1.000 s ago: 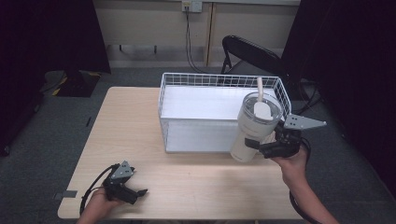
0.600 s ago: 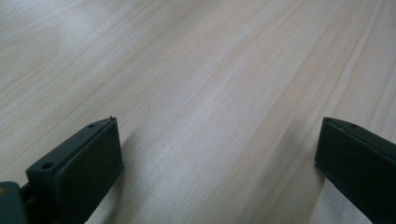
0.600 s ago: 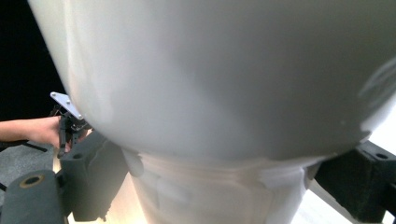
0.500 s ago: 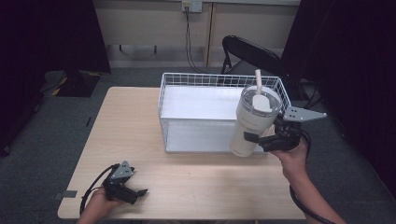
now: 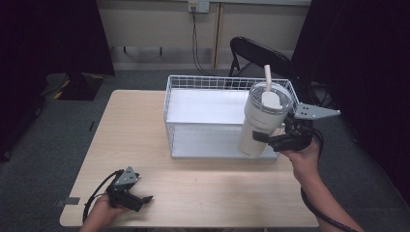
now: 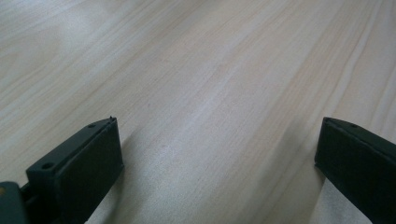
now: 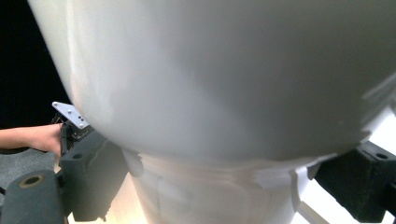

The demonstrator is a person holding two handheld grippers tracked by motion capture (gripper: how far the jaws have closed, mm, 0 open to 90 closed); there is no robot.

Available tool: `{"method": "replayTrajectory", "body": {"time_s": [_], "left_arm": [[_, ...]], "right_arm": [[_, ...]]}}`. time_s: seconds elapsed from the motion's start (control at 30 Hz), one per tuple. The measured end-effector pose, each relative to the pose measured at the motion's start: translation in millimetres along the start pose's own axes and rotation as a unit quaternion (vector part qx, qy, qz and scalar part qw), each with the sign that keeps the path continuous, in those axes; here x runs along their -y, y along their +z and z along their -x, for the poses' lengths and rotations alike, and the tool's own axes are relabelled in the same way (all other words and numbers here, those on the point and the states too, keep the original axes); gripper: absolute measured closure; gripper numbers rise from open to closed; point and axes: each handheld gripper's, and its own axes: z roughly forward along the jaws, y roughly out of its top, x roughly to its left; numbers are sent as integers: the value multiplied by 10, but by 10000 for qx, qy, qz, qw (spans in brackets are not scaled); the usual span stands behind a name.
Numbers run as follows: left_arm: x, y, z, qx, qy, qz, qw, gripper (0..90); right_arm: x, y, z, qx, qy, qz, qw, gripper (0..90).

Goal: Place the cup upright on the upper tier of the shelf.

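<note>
**Tall cup held over the basket's front corner**

The right gripper (image 5: 270,139) pinches a cream cup (image 5: 261,123) near its narrow base, lifted at the wire basket (image 5: 193,82)'s near right corner. Top-heavy, it could tip or catch the rim. The basket floor lies open. The left gripper (image 5: 138,200) rests spread on the table (image 5: 135,125), well apart.

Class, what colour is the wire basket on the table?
White basket, clearest in the high view.
</note>
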Motion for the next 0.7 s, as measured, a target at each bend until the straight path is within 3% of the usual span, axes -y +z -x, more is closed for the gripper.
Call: {"method": "replayTrajectory", "body": {"time_s": [0.7], "left_arm": [[0, 0, 0, -1, -1, 0, 10000, 1]], "right_arm": [[-284, 14, 21, 0, 35, 2, 10000, 104]]}}
